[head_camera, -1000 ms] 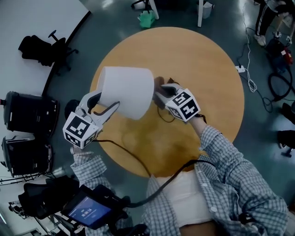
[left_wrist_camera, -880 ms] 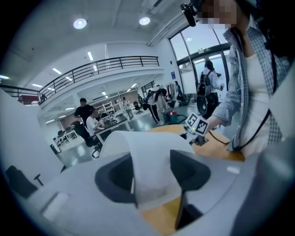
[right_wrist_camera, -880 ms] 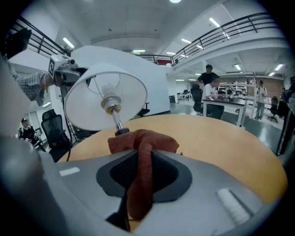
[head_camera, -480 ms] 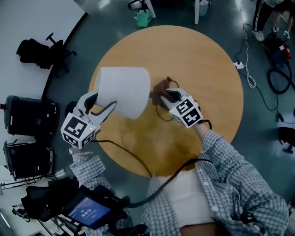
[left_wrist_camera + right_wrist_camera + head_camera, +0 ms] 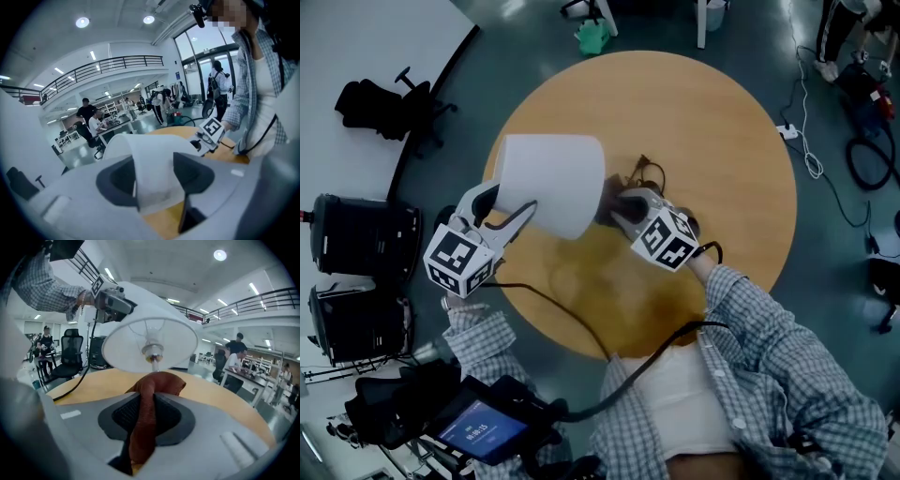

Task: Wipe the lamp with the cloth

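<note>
— Between the fingers (image 5: 119, 180) of my left gripper (image 5: 508, 208) I have the wall of the lamp (image 5: 553, 183), its white shade pinched at the rim. That hand comes in from the near left, the checked sleeve behind it, pointing a little downward.
— And the other hand?
— My right gripper (image 5: 616, 206) reaches in from the opposite side, its nose under the tilted shade and its fingers (image 5: 126, 416) clamped on the rust-brown cloth (image 5: 143, 427). Just beyond their tips the cloth bunches at the lamp's stem, over the round bench (image 5: 703, 122).
— Any writing?
— Black-and-white square markers on each cube (image 5: 459, 262). The lit screen (image 5: 478, 433) by my waist is too small to read.
</note>
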